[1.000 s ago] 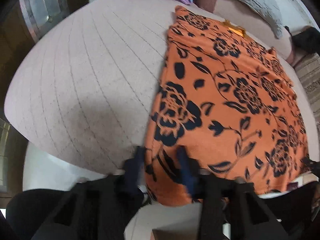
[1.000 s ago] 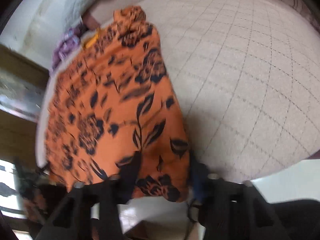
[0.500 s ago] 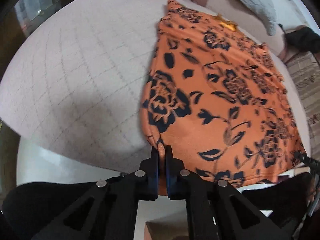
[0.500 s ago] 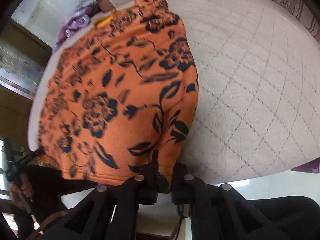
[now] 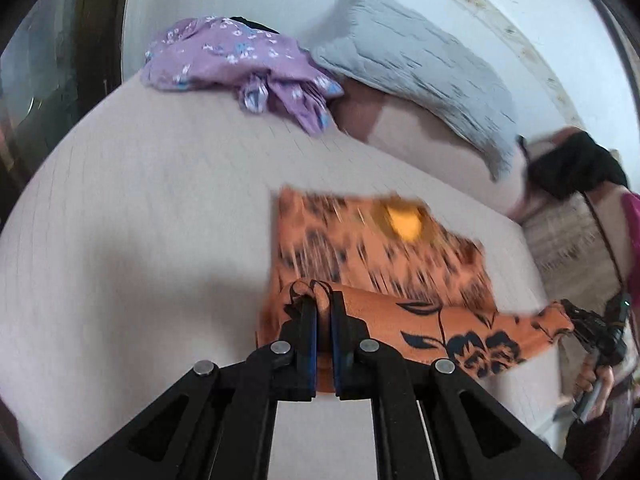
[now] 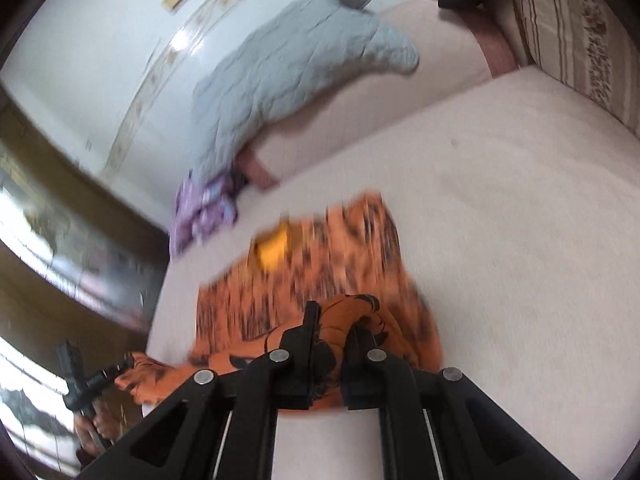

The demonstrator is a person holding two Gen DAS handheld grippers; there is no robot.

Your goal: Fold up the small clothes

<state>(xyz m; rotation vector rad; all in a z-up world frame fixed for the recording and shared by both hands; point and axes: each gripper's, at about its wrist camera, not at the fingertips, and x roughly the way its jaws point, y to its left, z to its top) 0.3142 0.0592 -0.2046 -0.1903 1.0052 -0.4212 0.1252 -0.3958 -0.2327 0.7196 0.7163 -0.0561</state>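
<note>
1. Left gripper (image 5: 323,300): lower centre of the left wrist view, black fingers pinched almost together with a bunched corner of the orange floral garment (image 5: 400,264) clamped between the tips.
2. From that pinch, the garment's lifted hem runs as a taut band toward the right edge of the frame. There the right gripper (image 5: 576,320) holds its other corner.
3. The rest of the garment lies flat just above the band, centre of frame, on the pale bed cover (image 5: 160,208). It is motion-blurred; a yellow patch shows near its upper edge.
4. Right gripper (image 6: 336,316): lower centre of the right wrist view, fingers nearly closed around a wad of the same orange cloth (image 6: 320,264), which bulges up between and above the tips.
5. In that view the hem trails to the lower left, where the left gripper (image 6: 120,368) has it. The flat, blurred part sits directly above the fingers.
6. Upper left of the left wrist view: a crumpled purple garment (image 5: 240,60) at the bed's upper edge, well apart from the orange one. A grey quilted pillow (image 5: 420,72) lies just right of it.
</note>
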